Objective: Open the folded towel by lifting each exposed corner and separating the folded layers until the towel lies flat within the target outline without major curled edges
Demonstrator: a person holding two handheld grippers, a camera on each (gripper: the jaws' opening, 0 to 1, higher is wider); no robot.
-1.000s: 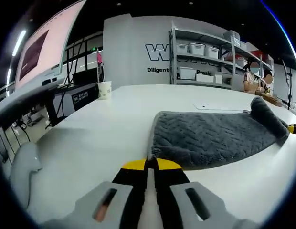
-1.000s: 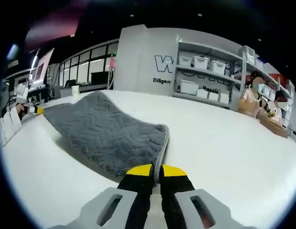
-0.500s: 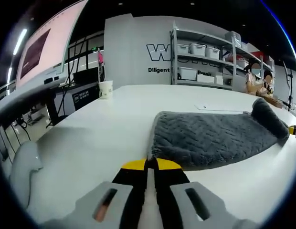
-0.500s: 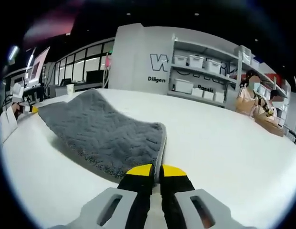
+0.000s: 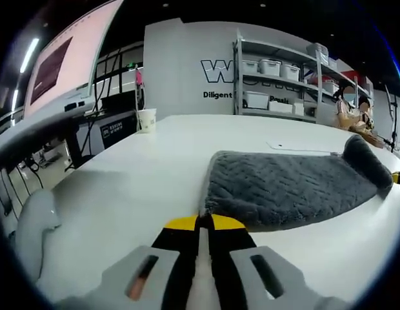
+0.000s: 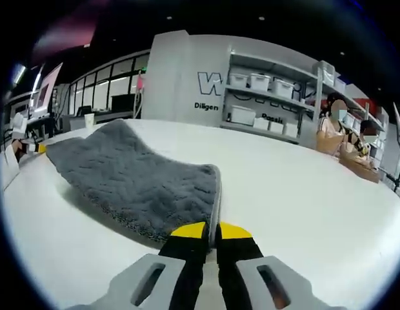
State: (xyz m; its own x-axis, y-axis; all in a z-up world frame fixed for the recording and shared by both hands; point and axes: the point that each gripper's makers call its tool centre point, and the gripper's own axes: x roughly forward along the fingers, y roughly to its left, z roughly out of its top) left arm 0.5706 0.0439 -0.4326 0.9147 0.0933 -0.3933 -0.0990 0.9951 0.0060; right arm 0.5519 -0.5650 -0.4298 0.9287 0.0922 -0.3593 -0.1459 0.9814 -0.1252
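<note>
My left hand-held gripper and right hand-held gripper each pinch a corner of the grey towel spread on the white table; next, I judge, pull apart and lower it flat.

i see a white surface with a paper cup at its far left edge. behind it stands a metal shelf of white bins, and people sit far right.

Large "W" and smaller "Diligen…", both cut off by shelving, on the grey wall.
</note>
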